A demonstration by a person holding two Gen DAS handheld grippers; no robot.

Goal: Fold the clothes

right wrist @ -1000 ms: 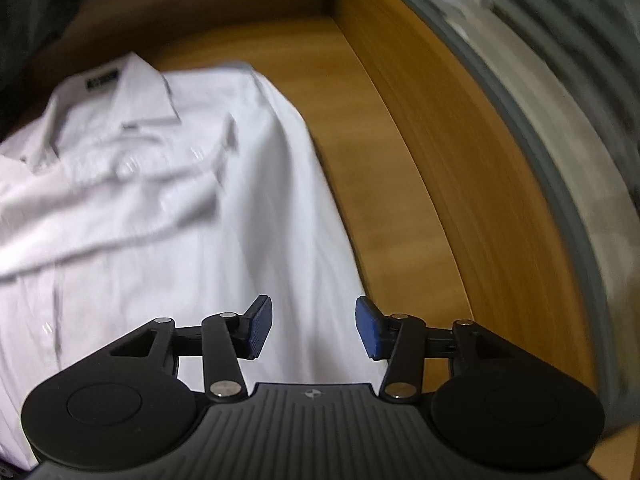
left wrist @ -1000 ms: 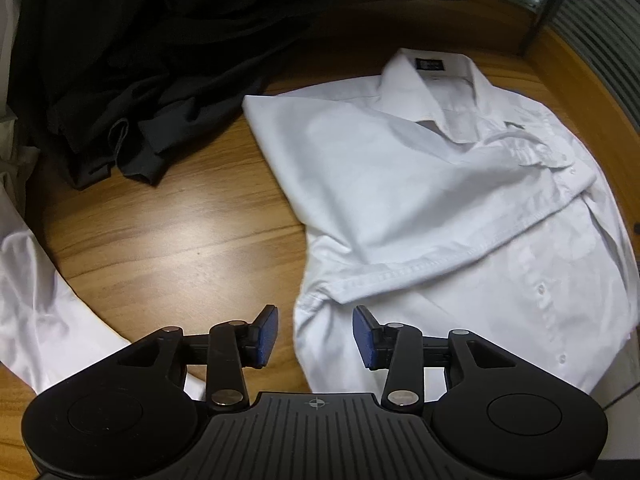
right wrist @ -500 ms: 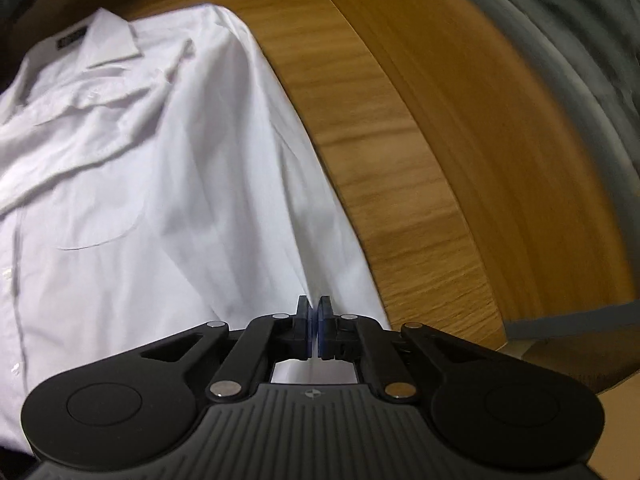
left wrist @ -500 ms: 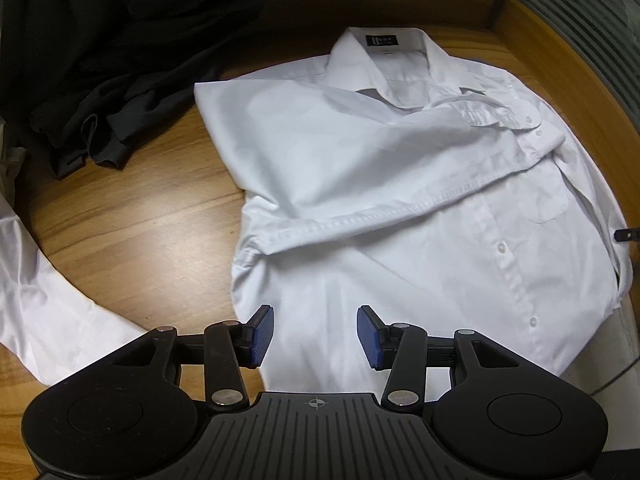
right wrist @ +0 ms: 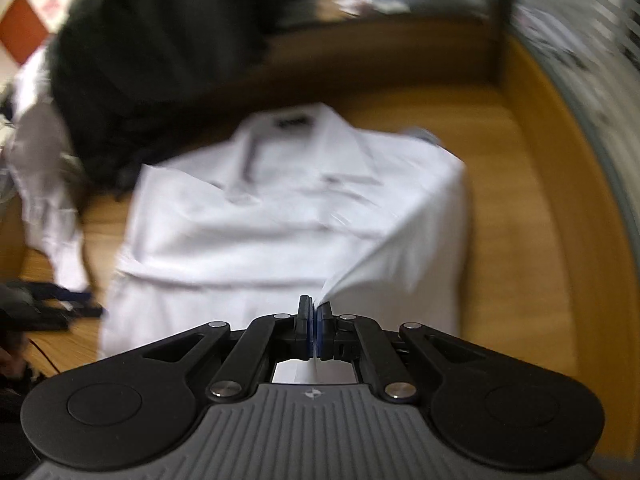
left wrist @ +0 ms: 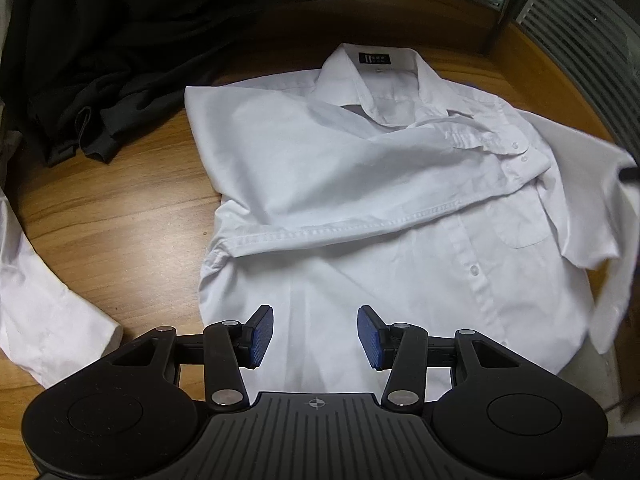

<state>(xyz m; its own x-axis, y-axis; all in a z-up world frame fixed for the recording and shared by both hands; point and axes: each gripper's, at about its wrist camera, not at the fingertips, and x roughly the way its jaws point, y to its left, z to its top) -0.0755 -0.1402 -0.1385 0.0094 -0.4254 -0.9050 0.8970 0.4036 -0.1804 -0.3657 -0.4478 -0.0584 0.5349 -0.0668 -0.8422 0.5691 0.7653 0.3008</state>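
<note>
A white button-up shirt (left wrist: 360, 184) lies collar-away on the wooden table (left wrist: 120, 220), its left sleeve folded across the chest. My left gripper (left wrist: 315, 336) hovers open over the shirt's lower hem, nothing between its blue pads. In the right wrist view the same shirt (right wrist: 280, 220) is blurred by motion. My right gripper (right wrist: 315, 320) is shut on the shirt's right side edge and holds it raised above the table. In the left wrist view that lifted right flap (left wrist: 600, 208) stands up at the far right.
A pile of dark clothes (left wrist: 100, 80) sits at the back left of the table. Another white garment (left wrist: 36, 312) lies at the left edge. A wooden rim and grey slatted wall (left wrist: 592, 32) curve round the right side.
My right gripper shut on the shirt's right edge and has lifted it up and inward. The left gripper shifted right over the hem and stayed open.
</note>
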